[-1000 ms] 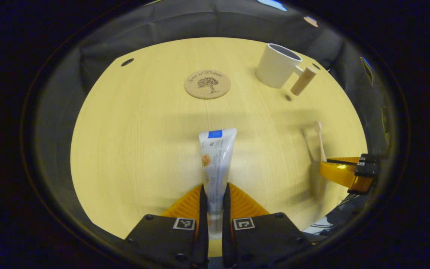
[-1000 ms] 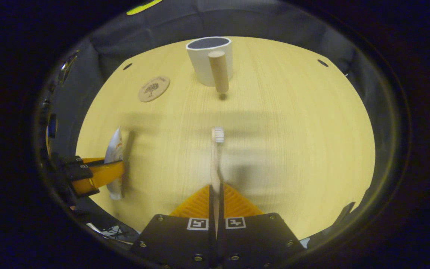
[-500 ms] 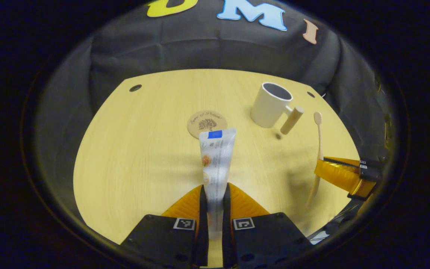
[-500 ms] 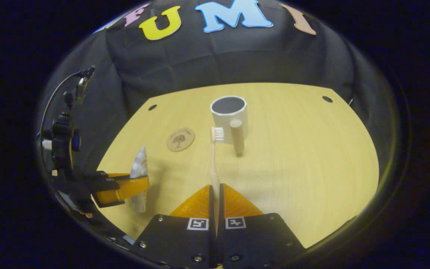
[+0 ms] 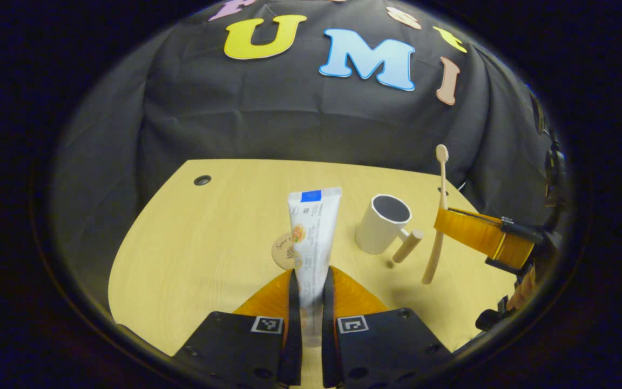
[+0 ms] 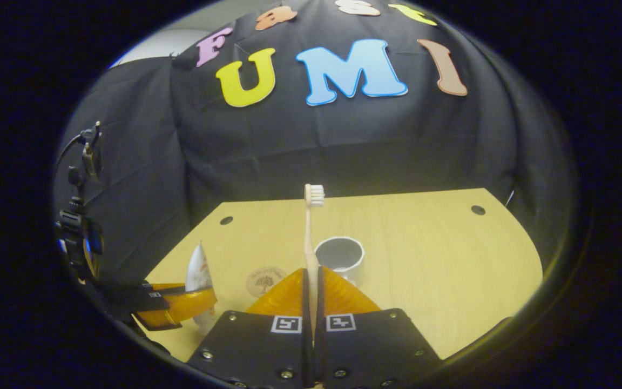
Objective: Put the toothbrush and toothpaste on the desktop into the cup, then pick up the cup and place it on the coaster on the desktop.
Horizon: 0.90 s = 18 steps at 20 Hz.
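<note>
The left gripper (image 5: pixel 308 281) clamps the white toothpaste tube (image 5: pixel 311 232) (held upright); the right gripper (image 6: pixel 311 281) pinches the wooden toothbrush (image 6: pixel 309 232) above the white cup (image 6: pixel 340 256).

Recording booth: black cloth wall (image 6: pixel 300 140), wooden desktop (image 6: pixel 424 243).

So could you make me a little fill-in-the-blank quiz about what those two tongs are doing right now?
1. The left tongs are shut on the ____.
2. The right tongs hold the toothbrush with its bristles pointing ____.
3. The white cup is still ____ inside.
4. The cup's handle is made of ____.

Missing words: toothpaste; up; empty; wood
</note>
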Available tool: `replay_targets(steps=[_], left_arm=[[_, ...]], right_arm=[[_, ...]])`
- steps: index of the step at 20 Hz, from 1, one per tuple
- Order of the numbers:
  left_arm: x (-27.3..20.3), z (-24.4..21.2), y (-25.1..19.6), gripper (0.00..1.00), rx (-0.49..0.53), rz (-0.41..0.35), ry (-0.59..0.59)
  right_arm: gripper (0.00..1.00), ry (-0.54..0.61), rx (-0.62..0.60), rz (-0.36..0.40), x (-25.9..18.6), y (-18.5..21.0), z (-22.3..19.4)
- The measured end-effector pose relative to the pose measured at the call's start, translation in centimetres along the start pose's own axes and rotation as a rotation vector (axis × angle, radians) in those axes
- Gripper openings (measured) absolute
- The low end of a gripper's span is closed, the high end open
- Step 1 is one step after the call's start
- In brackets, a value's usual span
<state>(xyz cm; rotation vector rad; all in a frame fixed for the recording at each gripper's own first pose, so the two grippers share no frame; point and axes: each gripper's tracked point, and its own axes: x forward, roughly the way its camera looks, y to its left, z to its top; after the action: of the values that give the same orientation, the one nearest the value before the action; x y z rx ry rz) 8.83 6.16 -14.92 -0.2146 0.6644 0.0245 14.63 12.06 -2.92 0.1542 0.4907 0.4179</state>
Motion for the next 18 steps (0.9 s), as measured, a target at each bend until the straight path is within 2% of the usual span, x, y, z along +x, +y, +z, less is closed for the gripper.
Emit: replay_targets(steps=[2,4,7,11,14,18], left_arm=[[-0.4,2.3,0.2,0.22,-0.001,-0.006,-0.072],[-0.6,3.7,0.2,0.22,-0.003,-0.008,-0.113],[-0.5,4.5,0.5,0.22,-0.021,-0.011,-0.13],[-0.7,4.9,0.6,0.22,-0.028,-0.011,-0.144],[0.0,4.6,1.2,0.22,-0.051,-0.004,-0.124],[0.9,3.9,1.2,0.22,-0.066,0.0,-0.098]], right_arm=[[0.02,-0.152,-0.013,0.002,1.1,0.4,4.2],[0.02,-0.238,-0.04,-0.022,2.7,-0.3,6.7],[0.02,-0.288,-0.076,-0.075,4.7,-1.8,8.3],[0.02,-0.25,-0.084,-0.097,8.3,-3.3,7.5],[0.02,-0.158,-0.114,-0.115,11.0,-3.8,4.7],[0.03,-0.056,-0.144,-0.108,12.2,-4.3,1.8]])
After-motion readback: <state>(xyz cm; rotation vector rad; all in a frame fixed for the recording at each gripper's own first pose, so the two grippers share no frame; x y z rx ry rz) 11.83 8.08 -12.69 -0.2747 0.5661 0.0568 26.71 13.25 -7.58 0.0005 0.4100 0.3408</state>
